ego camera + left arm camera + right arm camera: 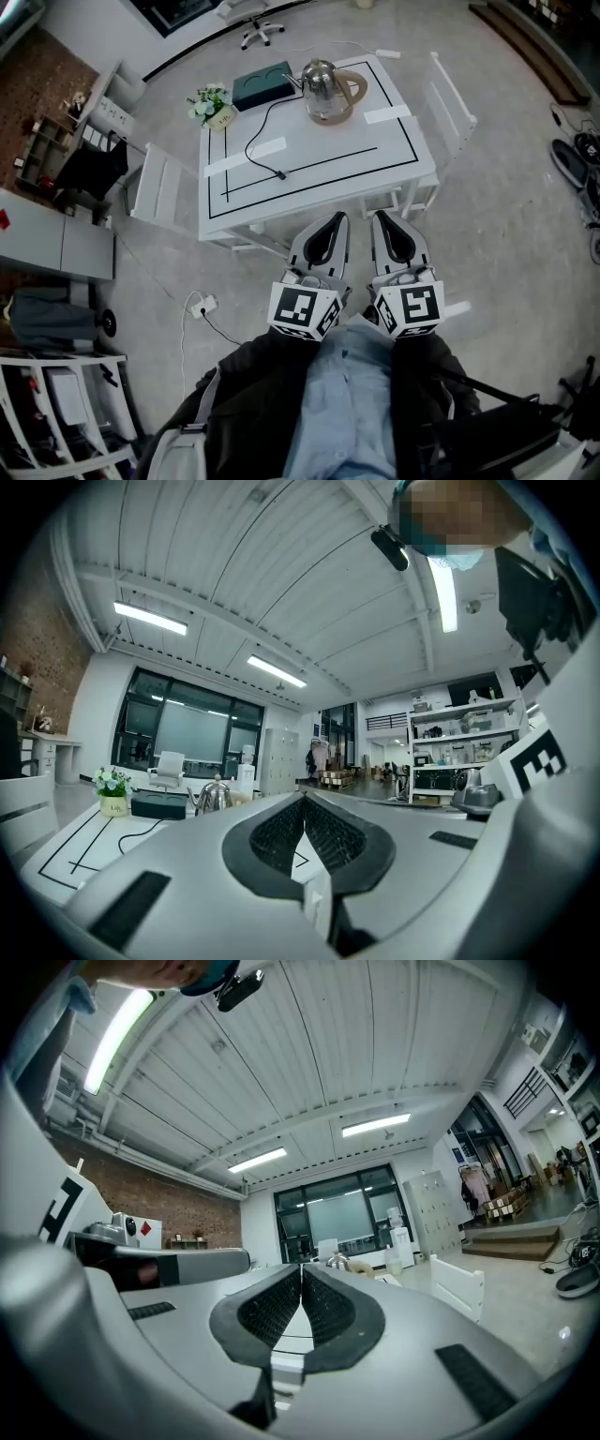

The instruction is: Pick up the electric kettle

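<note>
A steel electric kettle with a tan handle stands on a round base at the far right part of the white table. Its black cord runs toward the table's middle. In the left gripper view the kettle shows small, far off, left of the jaws. In the right gripper view only its top peeks over the jaws. My left gripper and right gripper hang side by side short of the table's near edge, both shut and empty, pointing level at the table.
On the table stand a dark green box and a small flower pot. White chairs flank the table at left and right. A power strip with cable lies on the floor at near left.
</note>
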Motion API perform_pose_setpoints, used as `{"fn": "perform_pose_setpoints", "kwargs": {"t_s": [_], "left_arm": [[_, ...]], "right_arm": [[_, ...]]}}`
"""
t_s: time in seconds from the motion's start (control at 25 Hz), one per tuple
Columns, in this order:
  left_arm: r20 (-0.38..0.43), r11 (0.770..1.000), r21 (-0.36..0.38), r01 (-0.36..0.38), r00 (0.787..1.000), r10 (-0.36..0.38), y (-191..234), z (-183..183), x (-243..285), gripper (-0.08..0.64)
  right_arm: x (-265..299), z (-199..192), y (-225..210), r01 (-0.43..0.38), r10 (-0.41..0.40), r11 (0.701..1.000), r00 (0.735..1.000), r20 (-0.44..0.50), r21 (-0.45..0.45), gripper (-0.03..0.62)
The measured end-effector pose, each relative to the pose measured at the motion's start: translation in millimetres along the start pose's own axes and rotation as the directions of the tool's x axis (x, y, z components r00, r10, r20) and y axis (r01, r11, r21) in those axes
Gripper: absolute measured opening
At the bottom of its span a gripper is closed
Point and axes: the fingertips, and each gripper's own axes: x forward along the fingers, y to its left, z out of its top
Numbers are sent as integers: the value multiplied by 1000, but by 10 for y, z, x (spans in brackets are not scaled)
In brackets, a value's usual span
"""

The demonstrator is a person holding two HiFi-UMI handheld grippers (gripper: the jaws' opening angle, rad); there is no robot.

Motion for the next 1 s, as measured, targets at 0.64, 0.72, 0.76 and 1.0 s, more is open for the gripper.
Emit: {"fn": "perform_pose_setpoints", "kwargs": {"t_s": [0.64, 0.72, 0.76, 1.0], "left_arm": [[-3, 996, -80, -50, 999, 50, 393, -215, 338, 9], [-12, 994, -98, -47, 999, 46, 457, -258, 411, 9], [-17, 993, -105, -48, 999, 47, 510, -281, 450, 9], [-35, 989, -132, -61, 998, 57, 897, -376, 766, 9]], "right_arm": [[472, -232, -119, -31, 29, 999, 996, -87, -26, 18], [570, -259, -148, -28, 25, 999, 994, -102, -29, 18], [631, -280, -155, -29, 25, 999, 994, -109, -30, 18], [1109, -390, -220, -35, 30, 999, 989, -142, -28, 18]]}}
